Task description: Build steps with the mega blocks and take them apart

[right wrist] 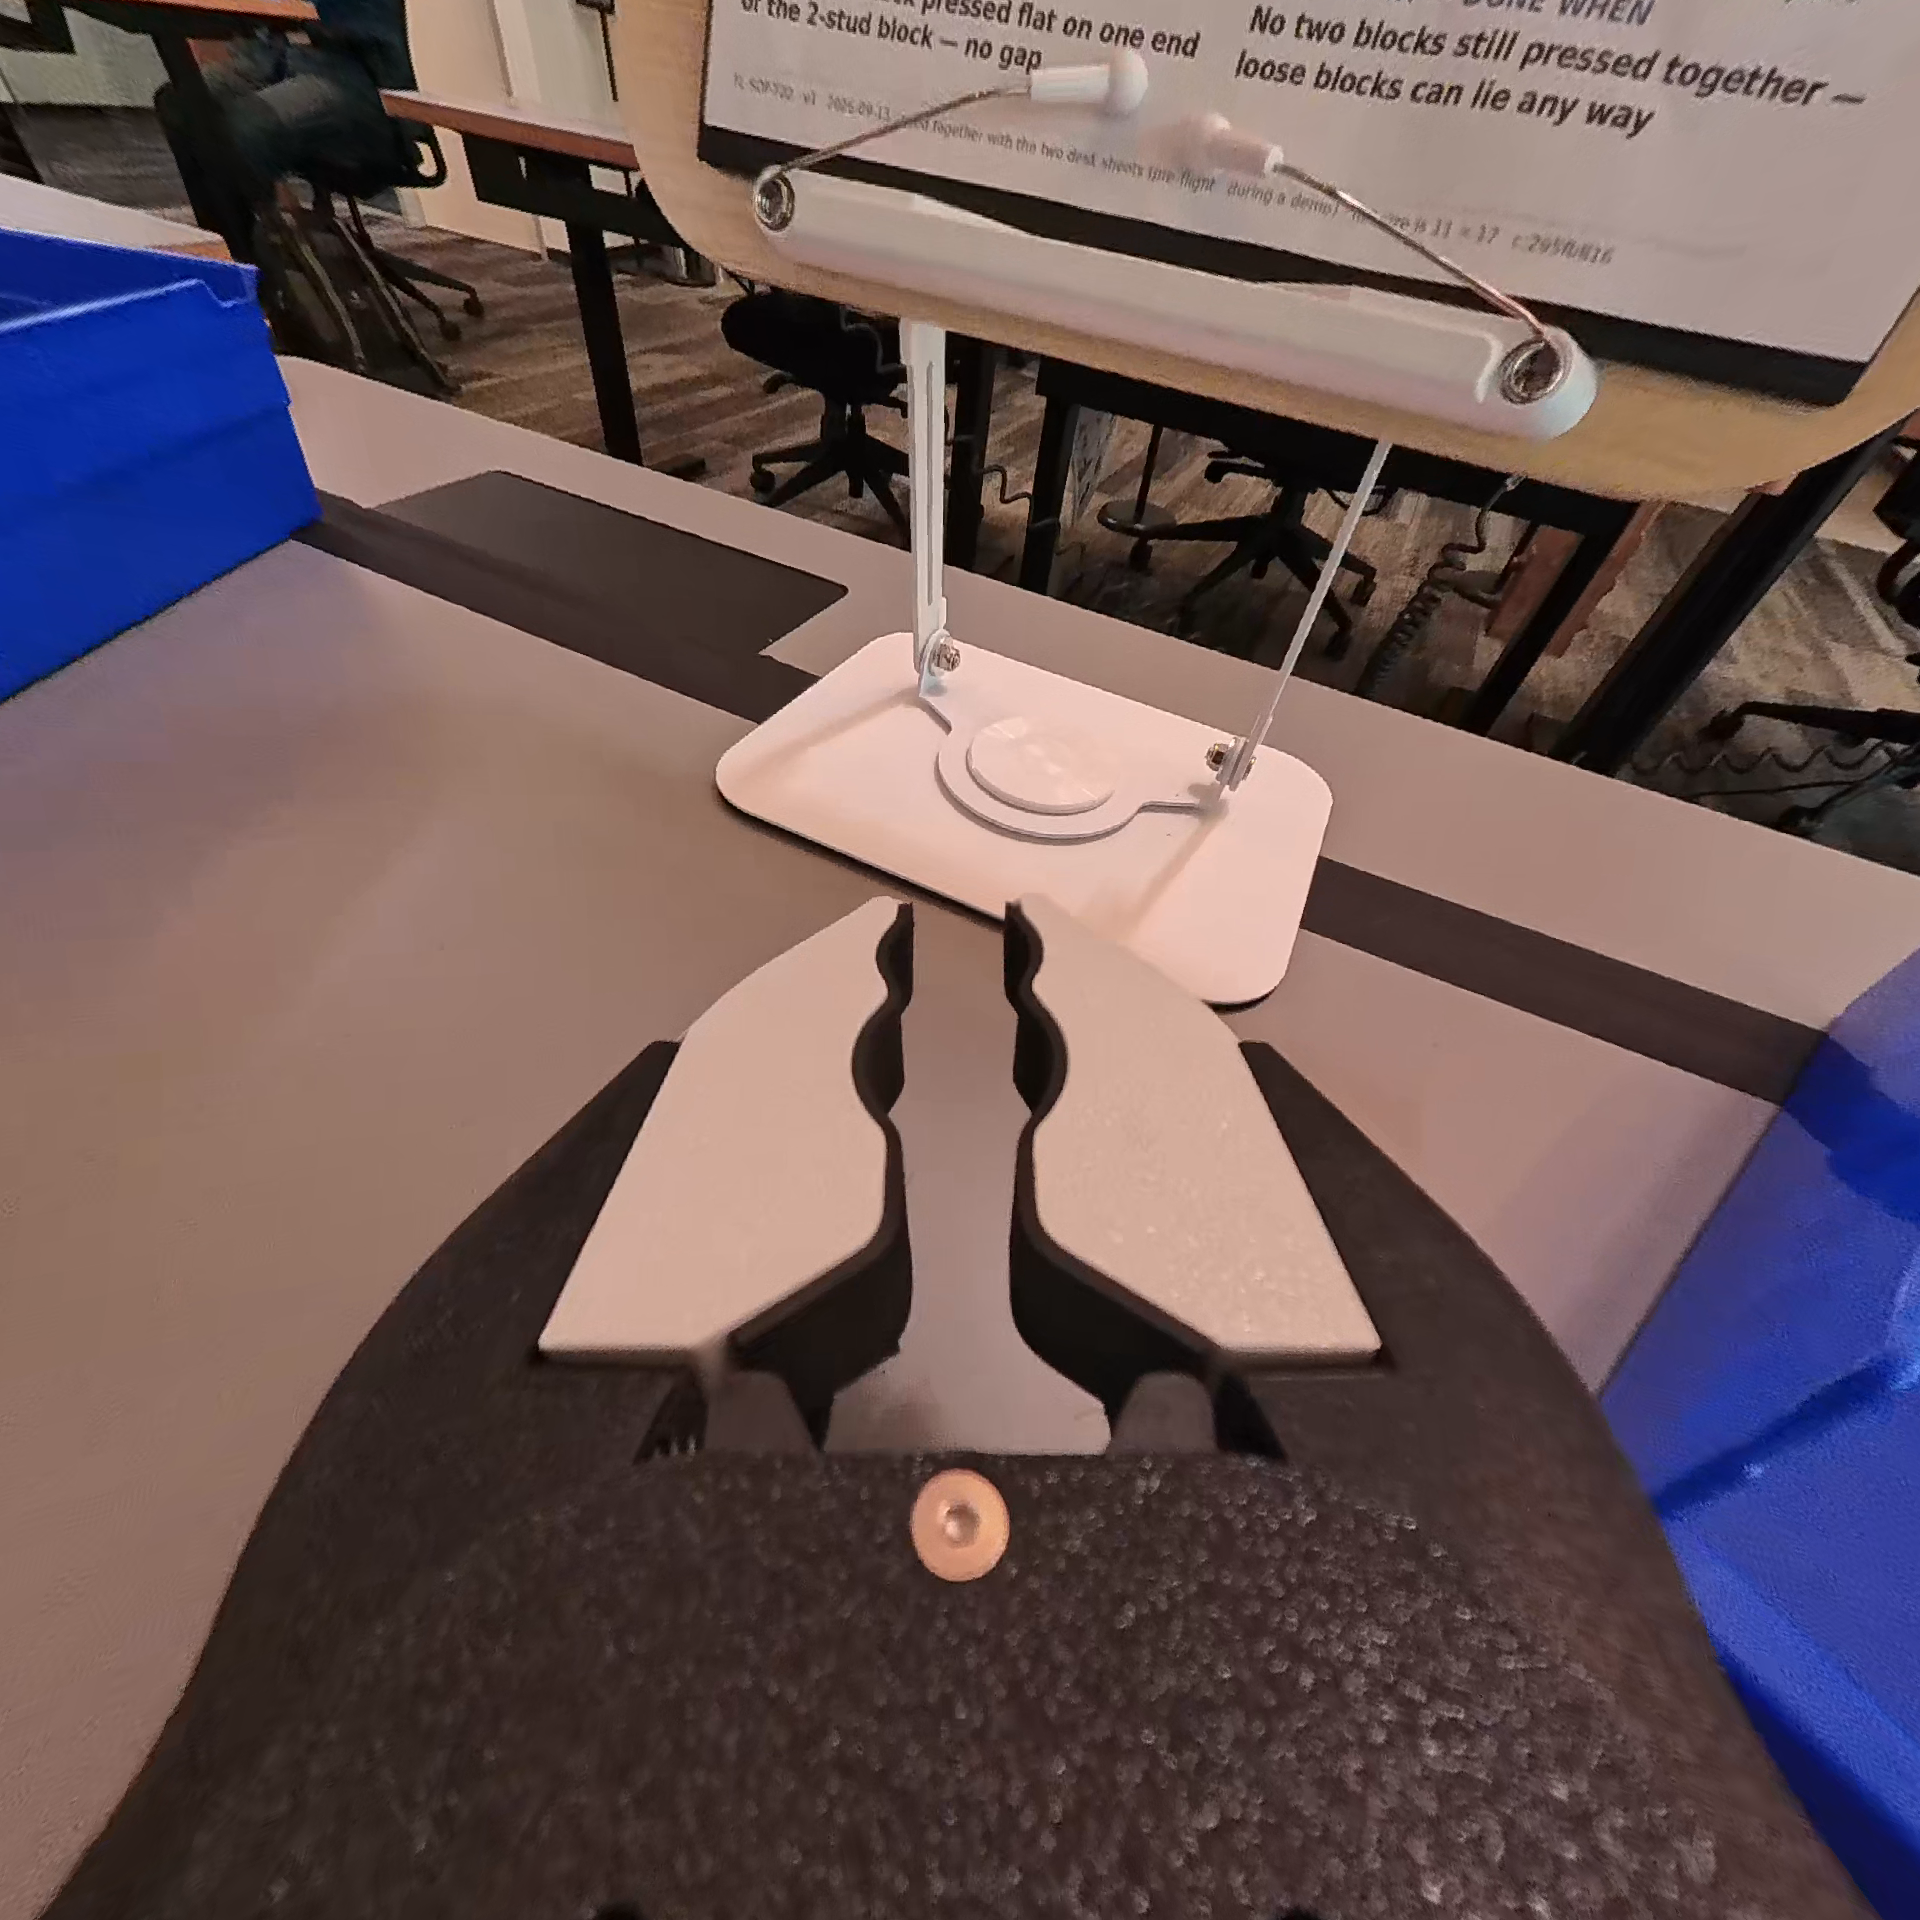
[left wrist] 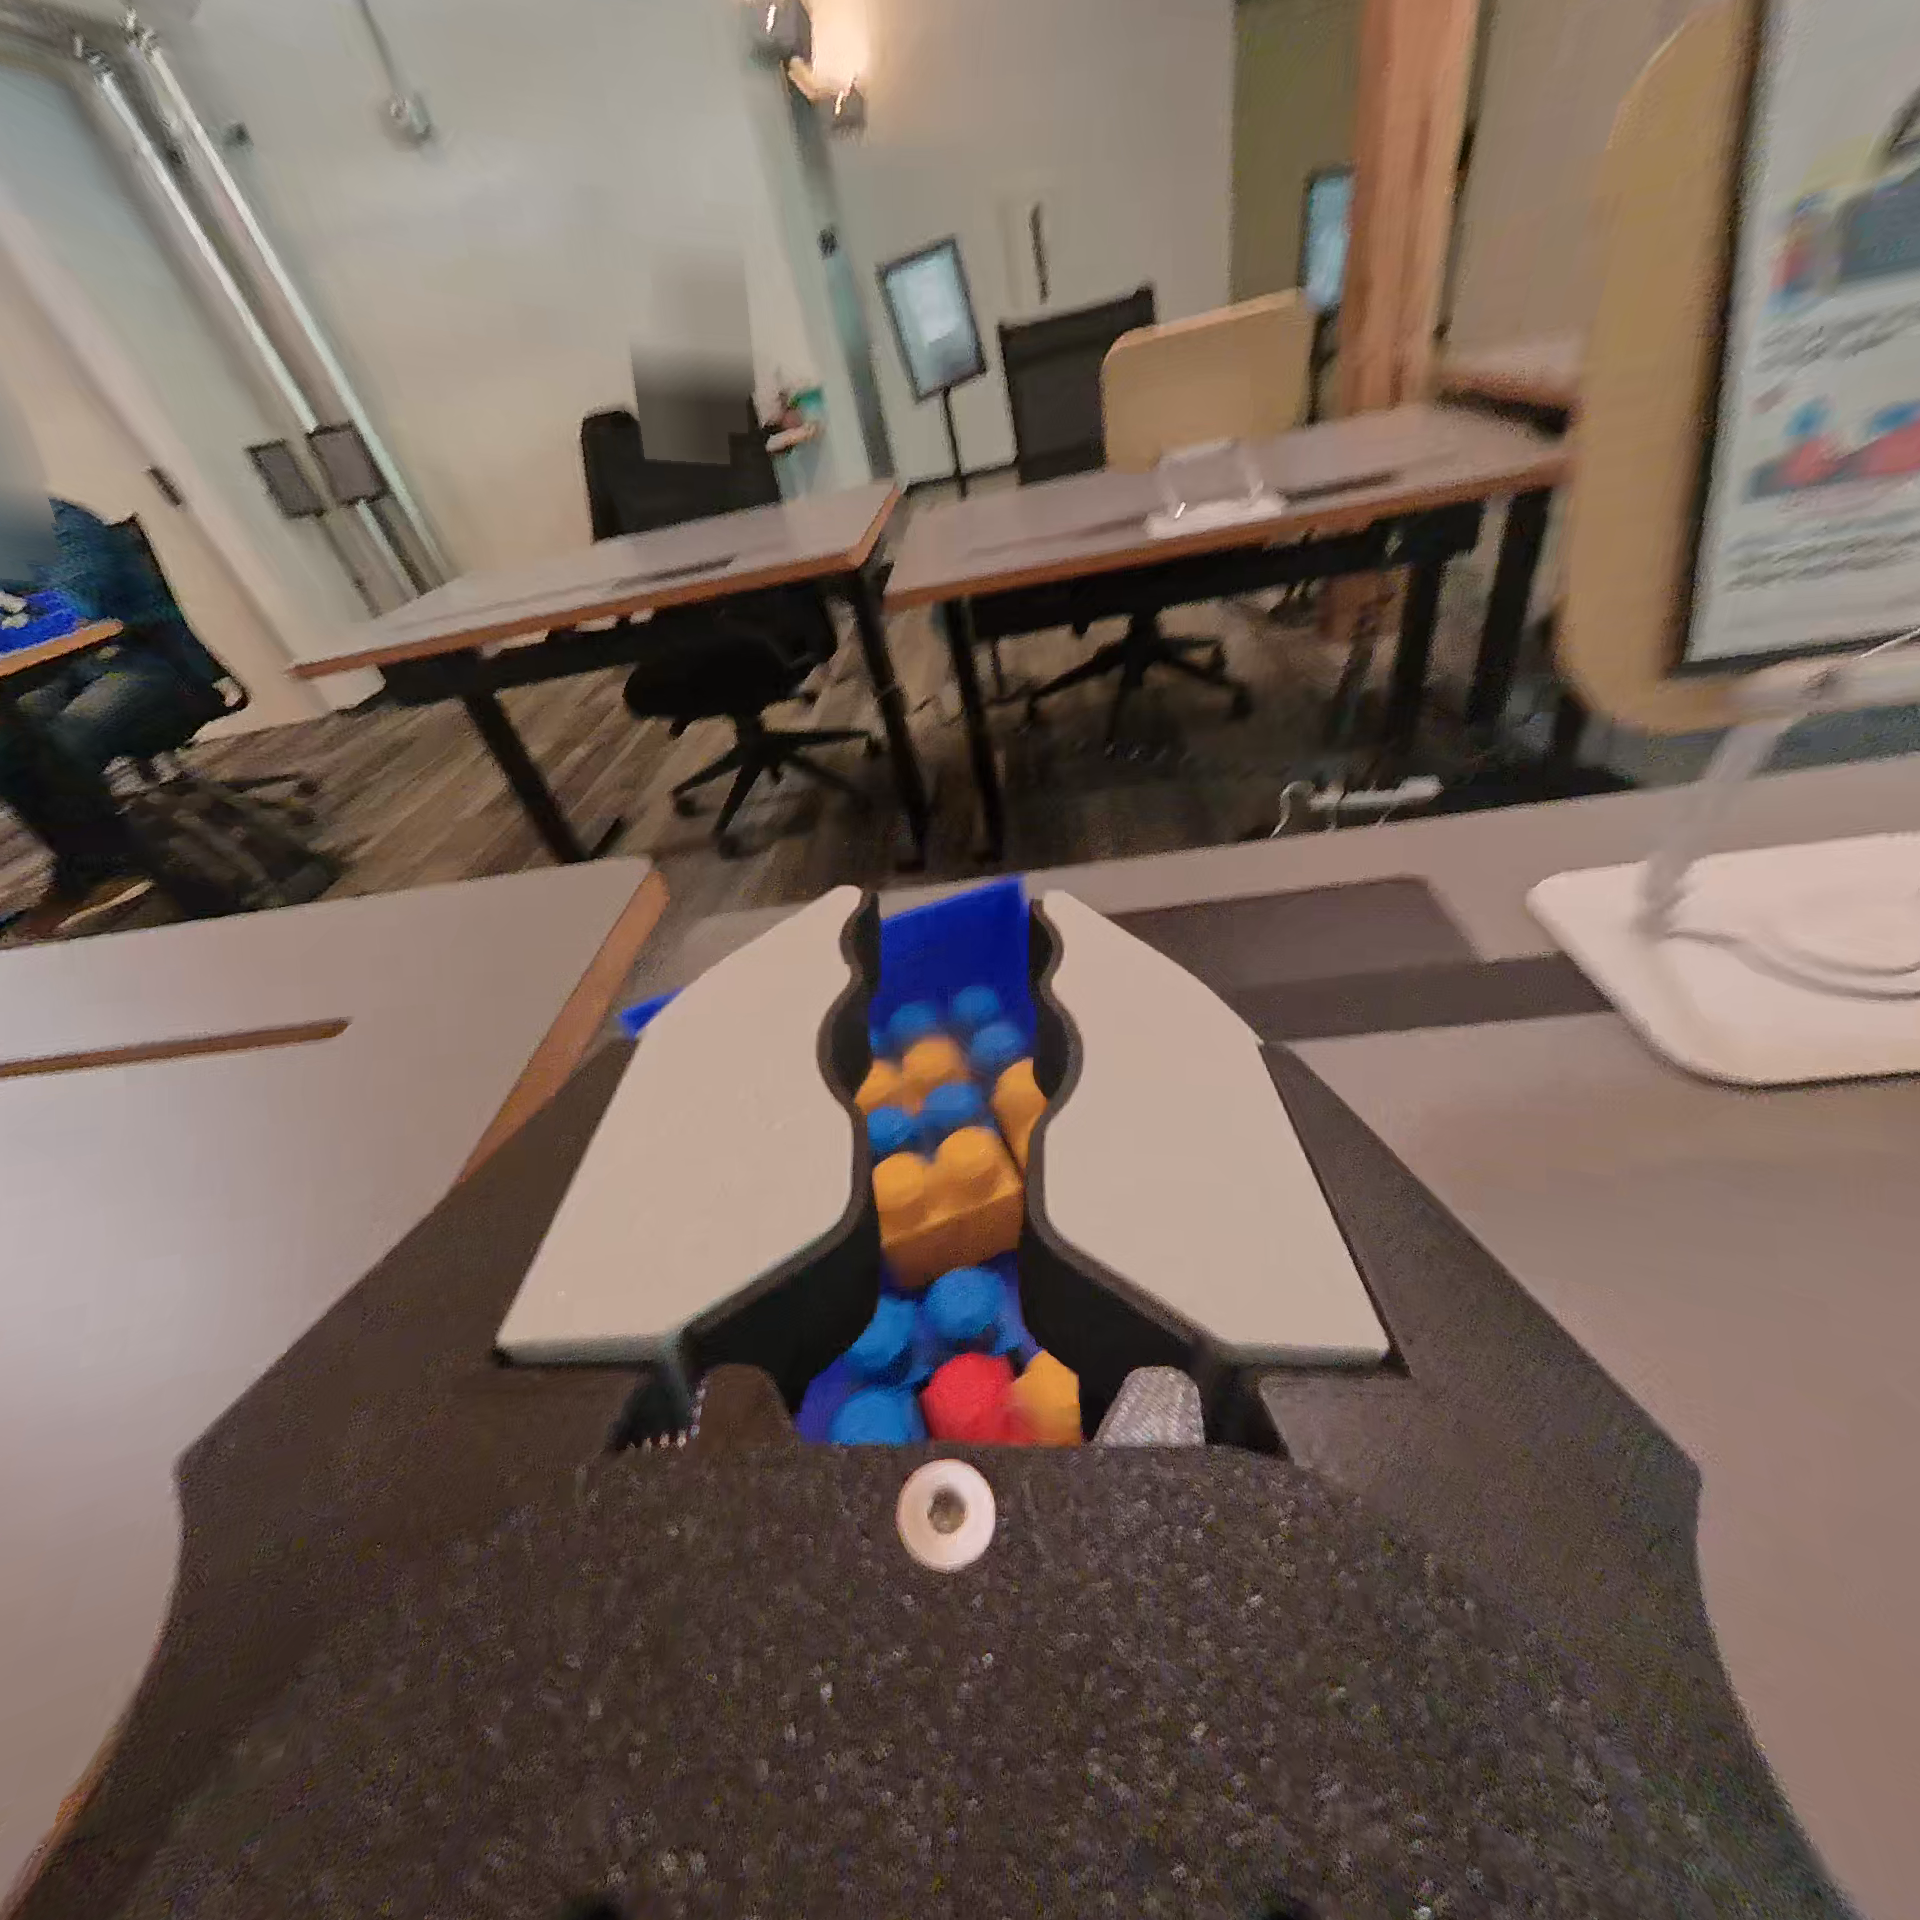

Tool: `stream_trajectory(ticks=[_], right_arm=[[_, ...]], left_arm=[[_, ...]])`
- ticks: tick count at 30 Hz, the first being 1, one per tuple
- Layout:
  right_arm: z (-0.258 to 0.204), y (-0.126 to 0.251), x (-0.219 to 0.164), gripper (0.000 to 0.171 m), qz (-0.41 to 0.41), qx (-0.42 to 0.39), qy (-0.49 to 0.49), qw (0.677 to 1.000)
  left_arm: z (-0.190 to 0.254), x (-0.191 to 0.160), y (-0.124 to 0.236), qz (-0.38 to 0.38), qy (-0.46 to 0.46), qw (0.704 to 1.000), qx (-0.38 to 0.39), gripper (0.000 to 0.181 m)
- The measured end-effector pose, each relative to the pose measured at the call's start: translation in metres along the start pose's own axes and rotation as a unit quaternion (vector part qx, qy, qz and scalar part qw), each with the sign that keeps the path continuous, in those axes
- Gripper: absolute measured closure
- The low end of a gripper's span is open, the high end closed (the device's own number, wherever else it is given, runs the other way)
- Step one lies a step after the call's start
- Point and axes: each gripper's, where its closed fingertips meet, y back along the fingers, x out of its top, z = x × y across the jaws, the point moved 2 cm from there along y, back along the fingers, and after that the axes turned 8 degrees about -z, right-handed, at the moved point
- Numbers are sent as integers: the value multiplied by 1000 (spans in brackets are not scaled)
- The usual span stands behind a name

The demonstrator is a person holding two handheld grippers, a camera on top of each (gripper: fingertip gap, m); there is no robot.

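My left gripper (left wrist: 951, 906) hangs over a blue bin (left wrist: 646, 1014) full of loose blue, orange and red mega blocks (left wrist: 935, 1371). An orange two-stud block (left wrist: 943, 1205) sits between its fingers, spans the whole gap and looks sharper than the blurred blocks below, so the gripper appears shut on it. My right gripper (right wrist: 958, 914) is over bare grey table (right wrist: 364, 935), its fingers a narrow gap apart with nothing between them. The bin's blue side shows at the left of the right wrist view (right wrist: 125, 447).
A white stand base (right wrist: 1039, 810) lies just past my right fingertips and carries a wooden board with a printed sheet (right wrist: 1351, 104); it also shows in the left wrist view (left wrist: 1745, 966). Another blue bin (right wrist: 1787, 1403) is at the right. Desks and chairs stand beyond the table. About 45 cm separates my left fingertips from my right.
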Motion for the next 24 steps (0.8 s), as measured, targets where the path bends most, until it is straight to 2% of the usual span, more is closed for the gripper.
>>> stream_trajectory(ticks=[6, 13, 18, 24], right_arm=[[-3, -2, -3, 155, -6, 4, 5, 1000], [-8, -5, -7, 156, -14, 15, 17, 1000], [-21, -7, -9, 159, -12, 39, 52, 998], [-26, -8, -10, 160, -15, 47, 59, 997]], left_arm=[[-32, -52, -33, -150, -40, 988, -11, 148], [-26, -101, -68, -317, -127, 938, -65, 149], [-22, -125, -95, -384, -180, 902, -88, 145], [-11, -141, -122, -425, -205, 872, -132, 141]])
